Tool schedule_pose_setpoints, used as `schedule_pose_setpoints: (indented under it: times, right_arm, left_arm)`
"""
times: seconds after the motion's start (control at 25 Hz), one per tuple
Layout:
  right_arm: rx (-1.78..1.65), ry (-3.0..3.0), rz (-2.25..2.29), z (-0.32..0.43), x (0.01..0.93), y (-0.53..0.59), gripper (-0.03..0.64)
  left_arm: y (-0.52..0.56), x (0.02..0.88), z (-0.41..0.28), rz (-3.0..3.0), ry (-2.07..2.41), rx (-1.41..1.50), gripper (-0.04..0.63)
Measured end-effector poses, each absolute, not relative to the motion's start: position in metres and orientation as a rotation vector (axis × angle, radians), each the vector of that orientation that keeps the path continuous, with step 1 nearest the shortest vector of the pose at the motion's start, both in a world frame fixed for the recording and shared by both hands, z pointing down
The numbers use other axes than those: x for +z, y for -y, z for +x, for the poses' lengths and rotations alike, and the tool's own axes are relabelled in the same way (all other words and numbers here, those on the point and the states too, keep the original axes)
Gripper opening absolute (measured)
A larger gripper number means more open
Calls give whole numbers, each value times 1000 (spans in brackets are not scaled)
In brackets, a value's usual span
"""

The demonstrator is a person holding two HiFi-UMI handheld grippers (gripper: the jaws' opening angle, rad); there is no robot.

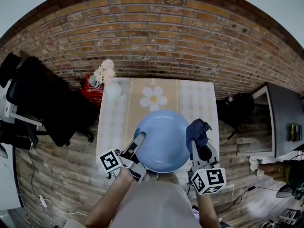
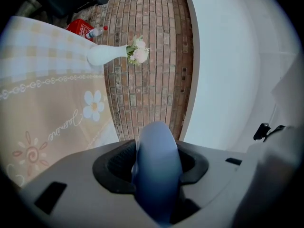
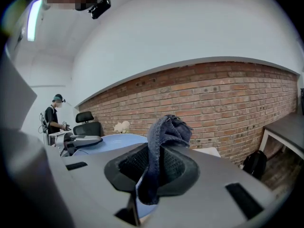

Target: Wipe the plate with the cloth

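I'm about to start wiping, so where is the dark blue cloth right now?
In the head view the dark blue cloth is right of centre, clamped in the right gripper, beside the right rim of the round light blue plate.

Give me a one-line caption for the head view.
Left tongs grip a blue plate by its rim over the table; right tongs hold a dark cloth beside it.

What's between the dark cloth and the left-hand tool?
The blue plate, in the head view: the left gripper grips its rim, and the cloth, in the right gripper, is beside its opposite edge.
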State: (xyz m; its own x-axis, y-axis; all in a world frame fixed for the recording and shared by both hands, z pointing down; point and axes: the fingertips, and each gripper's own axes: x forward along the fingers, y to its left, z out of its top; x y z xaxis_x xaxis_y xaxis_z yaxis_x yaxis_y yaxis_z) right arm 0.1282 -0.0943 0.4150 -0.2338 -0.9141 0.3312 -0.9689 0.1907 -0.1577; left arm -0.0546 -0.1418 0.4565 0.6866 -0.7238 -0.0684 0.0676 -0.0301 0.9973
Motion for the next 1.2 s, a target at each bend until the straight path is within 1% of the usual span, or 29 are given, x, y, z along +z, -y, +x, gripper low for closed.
schedule_pose_setpoints:
  times: [0.24, 0.64, 0.84, 1.2]
  right_arm:
    - [537, 2257, 1788, 132, 428, 114, 78]
    - [621, 2131, 1727, 138, 448, 140, 78]
    - [643, 2121, 1619, 136, 455, 149, 78]
    - [562, 2131, 1459, 115, 454, 168, 78]
  left_arm:
    - [152, 445, -33, 1493, 514, -691, 186]
    - [162, 441, -21, 1527, 502, -663, 187]
    - [162, 442, -13, 1542, 497, -655, 187]
    - [158, 438, -5, 1573, 475, -639, 195]
